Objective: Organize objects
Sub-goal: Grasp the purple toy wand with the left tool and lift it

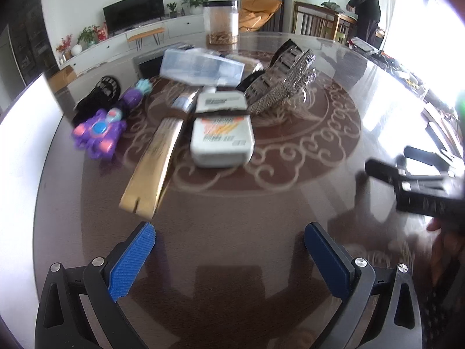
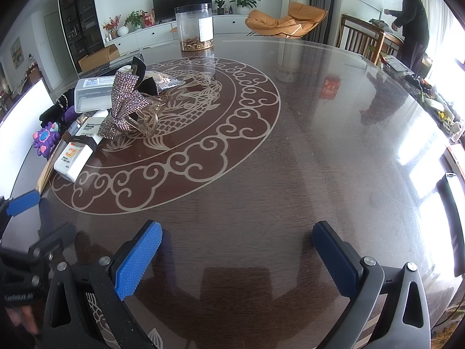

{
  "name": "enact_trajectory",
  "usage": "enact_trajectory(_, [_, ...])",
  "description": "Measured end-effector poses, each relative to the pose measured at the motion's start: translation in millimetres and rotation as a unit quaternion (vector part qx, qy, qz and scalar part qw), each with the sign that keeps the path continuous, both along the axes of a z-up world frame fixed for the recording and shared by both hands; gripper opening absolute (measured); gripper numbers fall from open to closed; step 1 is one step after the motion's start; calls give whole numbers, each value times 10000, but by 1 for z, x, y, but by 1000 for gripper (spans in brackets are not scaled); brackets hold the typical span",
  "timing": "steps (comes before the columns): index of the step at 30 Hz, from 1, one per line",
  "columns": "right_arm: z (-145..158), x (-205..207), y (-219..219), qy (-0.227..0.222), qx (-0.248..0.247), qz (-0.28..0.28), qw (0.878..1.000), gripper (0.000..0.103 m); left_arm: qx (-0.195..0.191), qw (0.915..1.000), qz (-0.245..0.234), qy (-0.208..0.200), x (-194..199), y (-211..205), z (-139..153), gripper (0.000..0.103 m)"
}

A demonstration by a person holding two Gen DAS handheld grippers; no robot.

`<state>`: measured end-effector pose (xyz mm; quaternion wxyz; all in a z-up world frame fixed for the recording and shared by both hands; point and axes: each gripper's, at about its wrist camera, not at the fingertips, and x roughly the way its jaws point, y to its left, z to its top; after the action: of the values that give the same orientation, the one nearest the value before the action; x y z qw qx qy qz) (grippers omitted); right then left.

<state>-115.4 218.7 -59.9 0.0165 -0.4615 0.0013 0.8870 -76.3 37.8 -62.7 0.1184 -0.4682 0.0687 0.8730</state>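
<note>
Our left gripper (image 1: 229, 250) hung with its blue pads spread wide and nothing between them, above the bare dark wood of the round table (image 1: 232, 209). Our right gripper (image 2: 237, 250) was spread just as wide and empty, over the near edge of the table's pale cloud-pattern inlay (image 2: 180, 157).

Ahead of the left gripper lay the clutter. Nearest was a long gold box (image 1: 154, 171), pointing away from us. Just to its right was a white bottle (image 1: 221, 133) lying flat with a dark band across its middle. Left of the gold box sat a purple toy (image 1: 100, 133), with a black item (image 1: 98, 96) behind it. Farther back, a clear plastic case (image 1: 202, 67) rested on the pile, and a rhinestone bow hair clip (image 1: 287, 84) stood to its right. At the far edge stood a clear jar (image 1: 221, 23), upright and apart from the rest.
</note>
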Motion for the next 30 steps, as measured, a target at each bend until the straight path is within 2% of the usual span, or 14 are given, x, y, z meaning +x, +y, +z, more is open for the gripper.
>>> enact_trajectory(3, [0, 0, 0, 1, 3, 0, 10000, 103, -97, 9996, 245, -95, 11, -25, 3, 103])
enact_trajectory(6, [0, 0, 0, 0, 1, 1, 10000, 103, -100, 9979, 588, 271, 4, -53, 22, 103])
enact_trajectory(8, [0, 0, 0, 1, 0, 1, 10000, 103, -29, 9946, 890, 535, -14, -68, 43, 103])
enact_trajectory(10, [0, 0, 0, 1, 0, 3, 10000, 103, 73, 9918, 1126, 606, -41, -76, 58, 103])
enact_trajectory(13, [0, 0, 0, 1, -1, 3, 10000, 103, -112, 9901, 1345, 397, -91, -78, 56, 103])
enact_trajectory(17, [0, 0, 1, 3, 0, -1, 10000, 103, -588, 9886, 1378, -153, -145, -76, 22, 103])
enact_trajectory(21, [0, 0, 1, 3, 3, 2, 10000, 103, -438, 9913, 1118, -531, -164, -76, 2, 103])
enact_trajectory(22, [0, 0, 1, 3, 5, 1, 10000, 103, -285, 9923, 1084, -519, -165, -78, 2, 91])
enact_trajectory(23, [0, 0, 1, 4, 3, -2, 10000, 103, -65, 9933, 1014, -543, -164, -80, 3, 85])
enact_trajectory(25, [1, 0, 1, 4, 5, -8, 10000, 103, -54, 9948, 935, -405, -158, -81, 8, 51])
enact_trajectory(26, [1, 0, 1, 5, 5, -7, 10000, 103, -4, 9952, 888, -420, -155, -80, 9, 48])
enact_trajectory(27, [1, 0, 2, 5, 4, -6, 10000, 103, 18, 9954, 870, -403, -149, -80, 10, 33])
enact_trajectory(28, [1, 0, 1, 4, 4, -5, 10000, 103, 50, 9955, 868, -383, -141, -80, 10, 24])
enact_trajectory(30, [1, 0, 2, 5, 5, -5, 10000, 103, 178, 9947, 943, -371, -119, -82, 10, 23])
